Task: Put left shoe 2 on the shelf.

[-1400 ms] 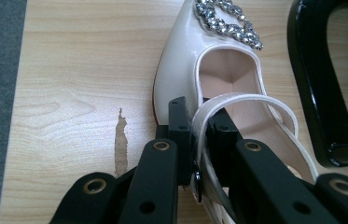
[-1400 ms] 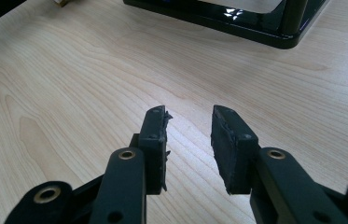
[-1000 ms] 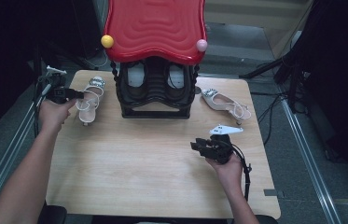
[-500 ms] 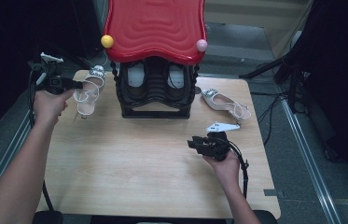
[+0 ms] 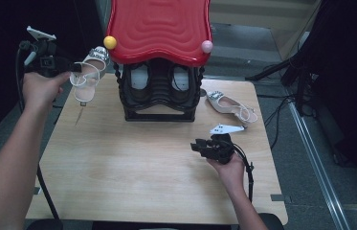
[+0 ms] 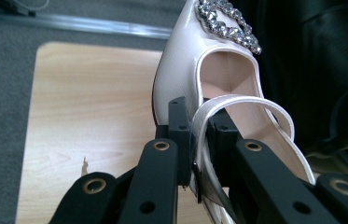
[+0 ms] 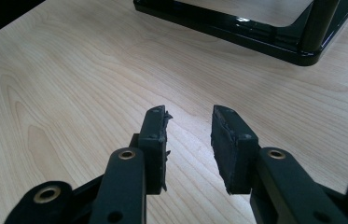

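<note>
My left tongs (image 5: 76, 67) clamp the white shoe's (image 5: 90, 72) strap, holding it above the bench's (image 5: 118, 158) far-left corner. My right tongs (image 7: 188, 140) stand apart, empty, over the bench.

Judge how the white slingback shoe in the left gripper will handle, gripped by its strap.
The white slingback shoe probably dangles and swings, since the left gripper pinches only its thin strap. Its glossy surface looks slippery. The heel makes tipping likely once set down.

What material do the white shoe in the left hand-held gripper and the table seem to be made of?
Shoe: probably glossy patent leather or a synthetic, given its smooth shine, with a sparkling stone buckle. Table: light wood or wood-look laminate, showing grain lines and a matte surface.
</note>
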